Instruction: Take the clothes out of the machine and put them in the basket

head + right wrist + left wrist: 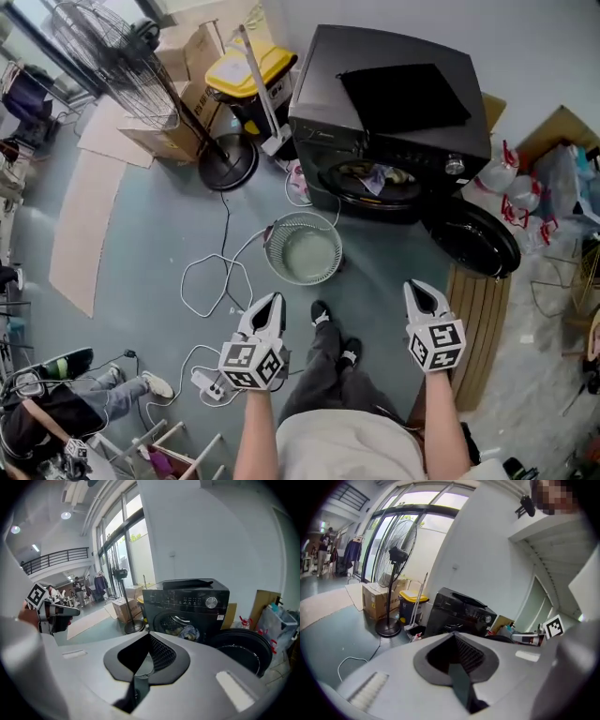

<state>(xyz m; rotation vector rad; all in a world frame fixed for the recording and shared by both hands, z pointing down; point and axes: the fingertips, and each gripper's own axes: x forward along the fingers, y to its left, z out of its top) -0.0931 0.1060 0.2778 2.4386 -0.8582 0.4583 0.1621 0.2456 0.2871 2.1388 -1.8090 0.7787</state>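
A black front-loading washing machine (394, 103) stands ahead with its round door (473, 239) swung open to the right. Clothes (375, 176) show inside the drum, also seen as clothes (190, 632) in the right gripper view. A round wire basket (303, 248) sits empty on the floor in front of the machine. My left gripper (272, 302) and right gripper (419, 289) are held up side by side, well short of the machine. Both are shut with nothing between their jaws. The machine (461, 613) lies beyond the left gripper's tips.
A standing fan (122, 61), cardboard boxes (192, 56) and a yellow-lidded bin (248, 70) stand left of the machine. White cables (211, 281) and a power strip (208, 384) lie on the floor. A wooden slat panel (478, 319) and bags (562, 178) are at the right. A person sits at lower left (84, 394).
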